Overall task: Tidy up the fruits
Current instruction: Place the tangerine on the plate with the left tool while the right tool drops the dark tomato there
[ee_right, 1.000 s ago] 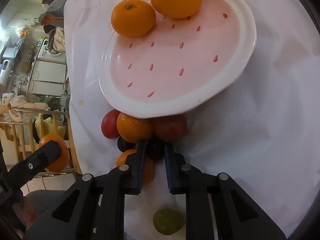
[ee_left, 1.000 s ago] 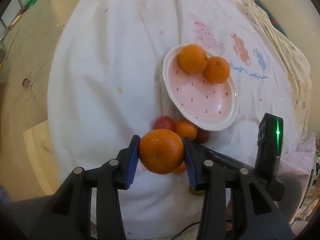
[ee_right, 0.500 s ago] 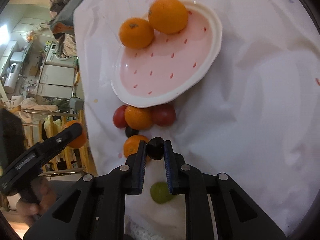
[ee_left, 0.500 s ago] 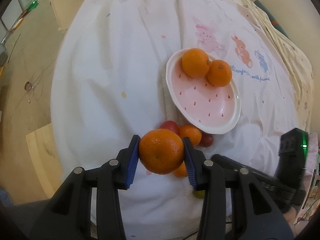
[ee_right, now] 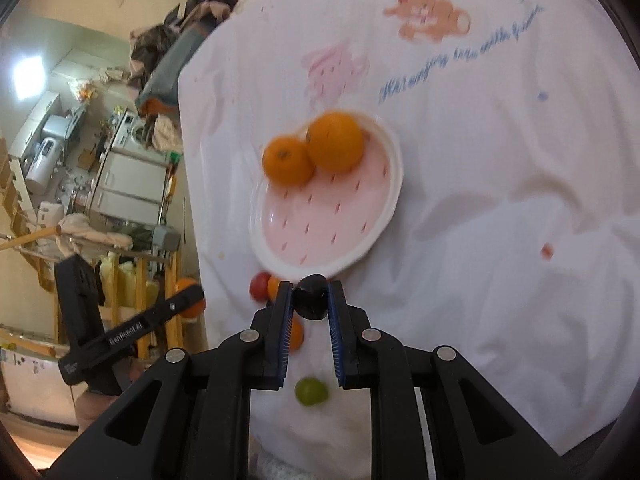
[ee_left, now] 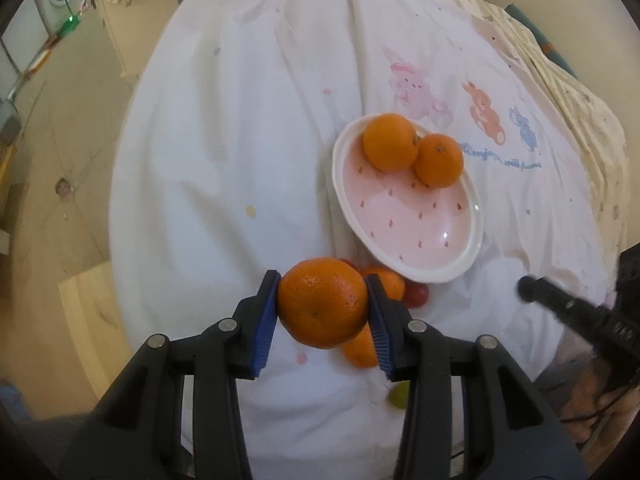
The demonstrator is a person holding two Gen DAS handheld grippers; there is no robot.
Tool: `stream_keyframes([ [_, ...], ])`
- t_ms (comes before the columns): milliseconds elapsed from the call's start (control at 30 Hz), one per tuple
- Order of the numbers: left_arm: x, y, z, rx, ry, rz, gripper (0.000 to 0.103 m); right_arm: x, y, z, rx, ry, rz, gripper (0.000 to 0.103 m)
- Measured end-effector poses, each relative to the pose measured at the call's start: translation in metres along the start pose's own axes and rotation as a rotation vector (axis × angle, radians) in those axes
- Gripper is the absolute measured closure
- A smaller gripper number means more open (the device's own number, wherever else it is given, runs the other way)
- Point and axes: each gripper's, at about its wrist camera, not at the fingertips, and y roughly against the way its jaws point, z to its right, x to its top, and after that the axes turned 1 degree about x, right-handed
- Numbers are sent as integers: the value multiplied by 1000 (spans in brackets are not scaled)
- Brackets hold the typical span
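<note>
We are counting five round orange mandarins: two on the plate, one clamped in blue pads, two on the cloth. We are seeing two small red fruits, one small dark round fruit, one green round fruit, and one pink speckled oval plate.

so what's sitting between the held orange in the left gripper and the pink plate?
Left wrist view: a small orange and a red fruit lie on the white cloth between the held orange and the plate rim, partly hidden behind the fingers.
</note>
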Motion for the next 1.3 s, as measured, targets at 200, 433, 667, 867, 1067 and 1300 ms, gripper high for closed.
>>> stream_keyframes([
  [200, 24, 0, 14, 11, -46, 19, 65, 31, 3, -1, -9, 28, 41, 85],
  [433, 46, -22, 35, 5, -68, -5, 65, 62, -17, 6, -24, 29, 31, 85],
  [667, 56, -50, 52, 2, -83, -49, 65, 76, -51, 8, -55, 48, -34, 85],
  [867, 59, -73, 62, 3, -93, -78, 65, 79, -80, 9, -77, 65, -93, 85],
  [1067, 60, -84, 63, 14, -102, -83, 65, 78, -94, 20, -103, 60, -113, 85],
  [1300, 62, -96, 58, 22, -88, -104, 65, 80, -97, 18, -117, 72, -109, 84],
])
